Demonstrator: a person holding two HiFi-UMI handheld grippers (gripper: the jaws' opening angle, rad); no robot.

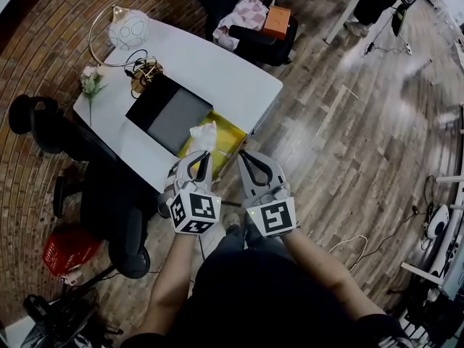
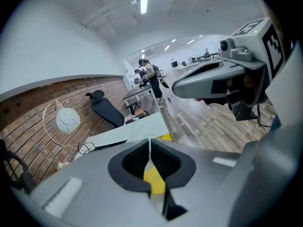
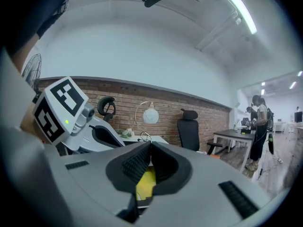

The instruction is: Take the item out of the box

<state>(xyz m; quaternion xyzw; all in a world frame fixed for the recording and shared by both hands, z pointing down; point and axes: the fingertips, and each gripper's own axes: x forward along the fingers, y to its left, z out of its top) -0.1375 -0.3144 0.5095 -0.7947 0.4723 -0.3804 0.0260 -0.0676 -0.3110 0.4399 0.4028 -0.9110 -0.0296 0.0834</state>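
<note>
A yellow box [image 1: 230, 130] sits open at the near edge of the white table [image 1: 217, 71]. Next to it lies a black lid [image 1: 169, 112]. A crumpled white paper item [image 1: 203, 136] sticks up at the box's left side. My left gripper [image 1: 206, 152] meets it from below. In the left gripper view the left gripper [image 2: 150, 144] has its jaws together, with a thin white sliver pinched between the pads and yellow below them. My right gripper [image 1: 243, 153] hovers beside it over the box's near edge. It is shut [image 3: 150, 148] and holds nothing.
A white globe lamp [image 1: 129, 29], flowers [image 1: 91, 83] and cables stand at the table's far left. A black office chair [image 1: 43, 125] and a red basket [image 1: 69, 249] are to the left. A chair with clothes [image 1: 254, 22] stands behind the table. Wooden floor lies to the right.
</note>
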